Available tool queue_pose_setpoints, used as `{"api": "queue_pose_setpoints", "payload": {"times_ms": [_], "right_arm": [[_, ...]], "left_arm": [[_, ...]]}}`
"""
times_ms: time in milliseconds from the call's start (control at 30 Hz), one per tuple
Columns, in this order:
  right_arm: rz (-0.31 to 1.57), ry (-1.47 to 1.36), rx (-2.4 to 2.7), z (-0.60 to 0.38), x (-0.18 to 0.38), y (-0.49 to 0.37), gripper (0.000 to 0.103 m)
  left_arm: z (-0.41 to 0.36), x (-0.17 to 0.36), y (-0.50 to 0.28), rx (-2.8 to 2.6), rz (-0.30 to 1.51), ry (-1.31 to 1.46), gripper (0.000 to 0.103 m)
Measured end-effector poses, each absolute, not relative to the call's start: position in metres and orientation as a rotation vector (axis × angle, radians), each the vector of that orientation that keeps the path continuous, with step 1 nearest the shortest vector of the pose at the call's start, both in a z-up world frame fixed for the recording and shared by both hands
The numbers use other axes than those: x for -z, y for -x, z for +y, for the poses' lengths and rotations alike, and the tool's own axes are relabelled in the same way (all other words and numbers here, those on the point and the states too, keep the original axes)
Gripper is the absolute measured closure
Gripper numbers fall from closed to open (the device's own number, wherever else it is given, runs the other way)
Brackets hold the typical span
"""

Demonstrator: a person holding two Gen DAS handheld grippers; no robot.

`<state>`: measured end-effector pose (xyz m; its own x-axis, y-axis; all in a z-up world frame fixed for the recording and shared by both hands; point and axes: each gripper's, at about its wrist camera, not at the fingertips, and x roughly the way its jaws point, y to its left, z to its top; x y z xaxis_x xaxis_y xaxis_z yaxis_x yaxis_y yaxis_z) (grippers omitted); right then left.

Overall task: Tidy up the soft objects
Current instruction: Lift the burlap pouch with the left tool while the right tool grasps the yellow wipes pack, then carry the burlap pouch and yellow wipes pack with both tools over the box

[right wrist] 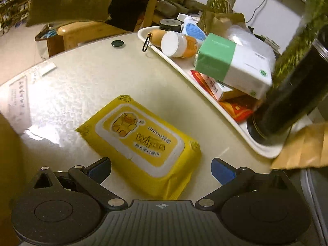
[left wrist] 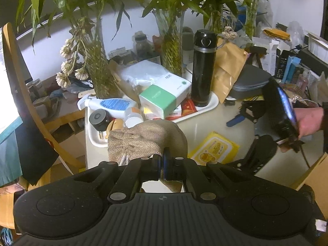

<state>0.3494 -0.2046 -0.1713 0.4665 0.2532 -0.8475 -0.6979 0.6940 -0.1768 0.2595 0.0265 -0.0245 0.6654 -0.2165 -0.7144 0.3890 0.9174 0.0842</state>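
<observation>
Left wrist view shows a pale round table (left wrist: 221,121) crowded at the back with a long white tray (left wrist: 207,107) holding boxes, bottles and a tall black flask (left wrist: 203,67), with glass vases of bamboo behind. Nearer, the left gripper (left wrist: 162,165) has its 2 fingers clenched on a tan burlap pouch (left wrist: 146,141), lifted in front of the tray's near end. The weave looks coarse and floppy, so it probably sags and is light; the pinch on a gathered fold seems sensible. Right wrist view looks down on a yellow pack of wet wipes (right wrist: 141,143) lying flat on the bare tabletop, well apart from the tray. The right gripper (right wrist: 161,171) hovers with its 2 blue-padded fingers (right wrist: 222,171) spread wide, 1 either side of the pack's near end, not visibly touching it. The pack looks soft, squashy and slick-skinned, likely heavier than the pouch; squeezing across its narrow width should hold best.
</observation>
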Motion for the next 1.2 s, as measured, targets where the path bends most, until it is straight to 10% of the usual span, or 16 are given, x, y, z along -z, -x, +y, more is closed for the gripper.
{"api": "queue_pose_setpoints", "payload": {"times_ms": [667,1200], "right_arm": [[0.971,0.378,-0.635,-0.184,0.204,-0.398,0.002],[0.983,0.274,-0.599,-0.196,0.196,-0.403,0.034]], "left_arm": [[0.02,0.031,-0.266,0.348,0.787,-0.257,0.1],[0.02,0.033,-0.265,0.331,0.771,-0.277,0.1]]}}
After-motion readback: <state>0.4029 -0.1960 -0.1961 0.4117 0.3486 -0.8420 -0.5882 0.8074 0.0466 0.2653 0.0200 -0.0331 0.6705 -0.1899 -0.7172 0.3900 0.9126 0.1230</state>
